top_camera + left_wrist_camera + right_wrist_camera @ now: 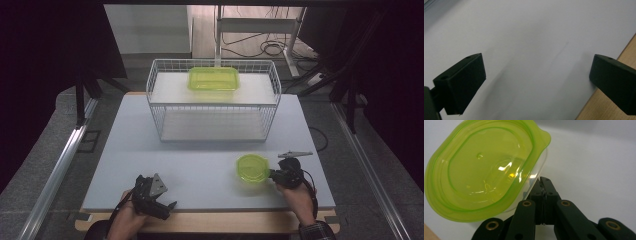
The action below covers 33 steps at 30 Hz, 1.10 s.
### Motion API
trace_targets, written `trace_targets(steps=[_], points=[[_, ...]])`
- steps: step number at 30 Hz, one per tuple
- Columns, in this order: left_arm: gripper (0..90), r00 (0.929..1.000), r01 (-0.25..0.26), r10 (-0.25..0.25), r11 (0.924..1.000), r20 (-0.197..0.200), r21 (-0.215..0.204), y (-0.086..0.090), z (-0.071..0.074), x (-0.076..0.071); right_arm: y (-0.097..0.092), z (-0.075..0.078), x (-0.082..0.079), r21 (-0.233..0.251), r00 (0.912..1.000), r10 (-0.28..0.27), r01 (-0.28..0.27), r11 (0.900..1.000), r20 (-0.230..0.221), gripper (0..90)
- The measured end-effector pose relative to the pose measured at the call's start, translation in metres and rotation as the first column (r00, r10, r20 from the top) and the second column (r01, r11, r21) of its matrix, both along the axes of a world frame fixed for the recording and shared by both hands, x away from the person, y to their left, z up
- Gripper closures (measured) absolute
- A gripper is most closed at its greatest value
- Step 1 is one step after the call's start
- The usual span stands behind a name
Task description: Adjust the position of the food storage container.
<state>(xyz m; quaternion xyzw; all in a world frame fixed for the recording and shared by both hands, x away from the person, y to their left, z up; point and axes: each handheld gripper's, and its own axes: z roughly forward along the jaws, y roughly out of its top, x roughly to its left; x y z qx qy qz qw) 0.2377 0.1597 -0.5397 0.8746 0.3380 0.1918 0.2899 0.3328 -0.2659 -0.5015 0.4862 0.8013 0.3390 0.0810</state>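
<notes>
A round clear tub with a lime-green lid (252, 168) is at the front right of the grey table (200, 150). My right gripper (272, 174) is shut on its right edge. In the right gripper view the jaws (544, 185) pinch the clear wall just under the lid's rim, and the tub (481, 170) looks tilted. Whether its base touches the table I cannot tell. My left gripper (162, 206) rests low at the front left, held by a hand. Its jaws stand wide open (536, 75) over bare table, with nothing between them.
A white wire rack (212, 100) with two shelves stands at the back middle of the table. On its upper shelf lies a rectangular lime-green container (213, 78). A wooden strip (210, 222) runs along the table's front edge. Dark curtains and stands flank both sides.
</notes>
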Motion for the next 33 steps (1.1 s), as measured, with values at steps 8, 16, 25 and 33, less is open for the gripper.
trace_targets(steps=[8,16,25,33], points=[[0.4,1.0000,0.001,-0.001,1.0000,-0.001,-0.001,0.000,0.000,0.000,0.021,-0.002,0.005,0.035,0.9981,0.062,-0.062,0.9975,0.003,88.5],[0.5,1.0000,0.001,-0.001,1.0000,-0.001,0.000,0.000,0.000,0.000,0.052,-0.006,0.013,0.078,0.9892,0.146,-0.145,0.9863,-0.008,88.0],[0.5,1.0000,0.001,-0.001,1.0000,-0.001,0.000,0.000,0.000,0.000,0.084,-0.009,0.023,0.099,0.9757,0.219,-0.218,0.9708,0.006,87.2],[0.5,1.0000,0.000,0.000,1.0000,-0.002,-0.001,-0.001,0.000,0.000,0.108,-0.011,0.028,0.096,0.9643,0.265,-0.265,0.9595,0.015,87.5]])
